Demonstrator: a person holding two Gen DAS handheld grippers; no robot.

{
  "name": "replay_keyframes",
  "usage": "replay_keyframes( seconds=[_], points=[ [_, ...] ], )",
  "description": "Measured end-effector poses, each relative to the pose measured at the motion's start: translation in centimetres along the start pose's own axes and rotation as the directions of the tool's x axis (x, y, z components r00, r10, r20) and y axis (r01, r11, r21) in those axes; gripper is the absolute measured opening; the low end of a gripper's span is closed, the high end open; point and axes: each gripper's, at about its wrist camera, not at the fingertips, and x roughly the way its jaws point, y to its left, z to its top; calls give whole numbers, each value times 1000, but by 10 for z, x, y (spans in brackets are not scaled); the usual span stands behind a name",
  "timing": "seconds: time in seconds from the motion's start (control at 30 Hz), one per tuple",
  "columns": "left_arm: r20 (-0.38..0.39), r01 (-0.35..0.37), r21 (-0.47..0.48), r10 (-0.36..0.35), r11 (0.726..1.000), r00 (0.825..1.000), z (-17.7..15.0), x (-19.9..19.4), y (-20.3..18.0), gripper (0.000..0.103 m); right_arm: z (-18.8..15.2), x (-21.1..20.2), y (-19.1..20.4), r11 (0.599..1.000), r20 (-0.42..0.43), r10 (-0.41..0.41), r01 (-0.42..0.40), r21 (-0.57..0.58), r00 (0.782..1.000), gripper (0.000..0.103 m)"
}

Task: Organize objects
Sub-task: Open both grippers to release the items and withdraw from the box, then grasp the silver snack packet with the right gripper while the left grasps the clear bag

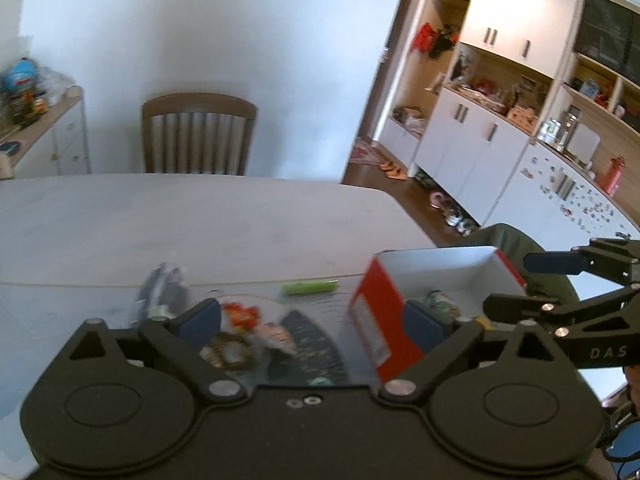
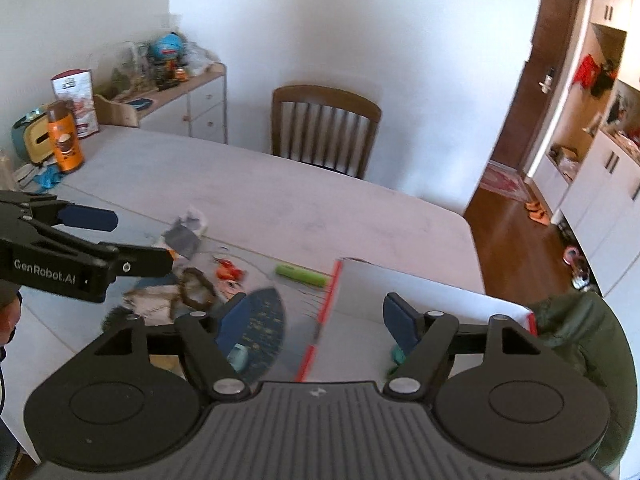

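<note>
A red box (image 1: 376, 320) with a white inside (image 2: 404, 292) stands open on the table at the right and holds a few small items. Left of it lie a green cylinder (image 1: 308, 288) (image 2: 300, 274), a dark fan-shaped piece (image 1: 308, 348) (image 2: 260, 320), an orange toy (image 1: 240, 314) (image 2: 228, 270), a brown ring (image 2: 196, 286) and a grey packet (image 1: 160, 292) (image 2: 186, 232). My left gripper (image 1: 312, 320) (image 2: 142, 239) is open above the loose items, holding nothing. My right gripper (image 2: 318, 316) (image 1: 508, 283) is open, straddling the box's left wall.
A wooden chair (image 2: 324, 136) stands at the table's far side. An orange can (image 2: 66, 140) and cartons sit at the far left corner, by a cluttered sideboard (image 2: 188, 84). A green jacket (image 2: 580, 332) hangs just right of the box. Cabinets (image 1: 472, 148) line the right wall.
</note>
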Motion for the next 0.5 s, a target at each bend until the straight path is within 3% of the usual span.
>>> replay_keyframes(
  seconds=[0.13, 0.5],
  points=[
    [-5, -29, -17, 29, 999, 1000, -7, -9, 26, 102, 8, 8, 24, 1000, -1, 9, -9, -15, 1000, 80],
    [4, -69, -32, 69, 997, 998, -25, -16, 87, 103, 14, 41, 63, 1000, -40, 10, -8, 30, 999, 80]
  ],
)
